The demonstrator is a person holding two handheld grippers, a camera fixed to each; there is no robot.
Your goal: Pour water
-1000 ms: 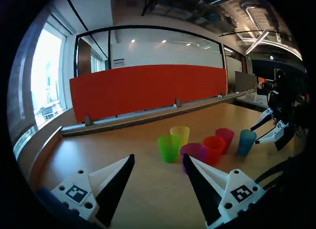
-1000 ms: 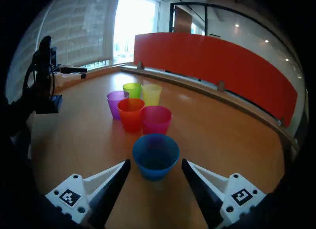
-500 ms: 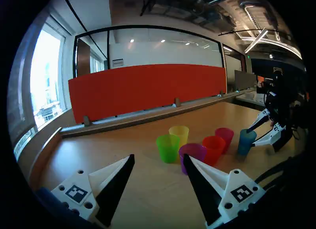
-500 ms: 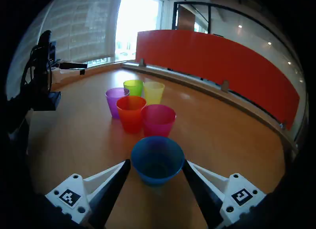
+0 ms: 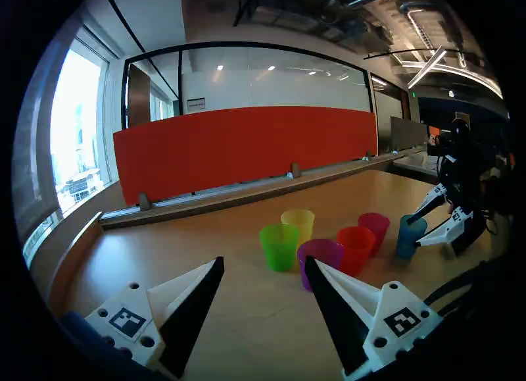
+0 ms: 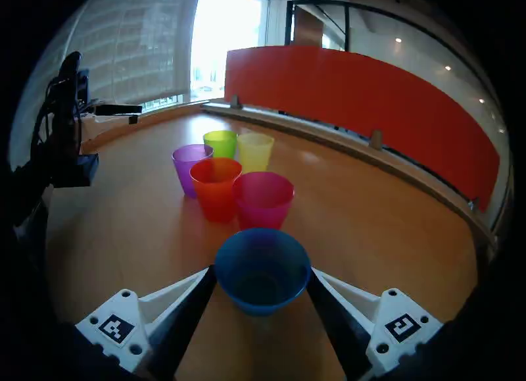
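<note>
Six plastic cups stand grouped on a wooden table [image 6: 381,243]. My right gripper [image 6: 260,270] has both fingers pressed on the sides of the blue cup [image 6: 263,285], nearest its camera. Behind that cup stand the pink cup [image 6: 263,198], orange cup [image 6: 215,185], purple cup [image 6: 187,165], green cup [image 6: 220,143] and yellow cup [image 6: 255,151]. In the left gripper view the right gripper [image 5: 415,231] holds the blue cup [image 5: 407,239] at far right. My left gripper [image 5: 263,262] is open and holds nothing, a little short of the green cup [image 5: 279,244] and purple cup [image 5: 320,253].
A red partition [image 5: 243,144] runs along the table's far edge, with a raised rail in front of it. Bright windows [image 6: 227,45] lie beyond. The left gripper [image 6: 128,111] and the arm holding it are at the left of the right gripper view.
My right gripper has moved forward around the blue cup and closed its fingers onto it. The left gripper has stayed in place, open.
</note>
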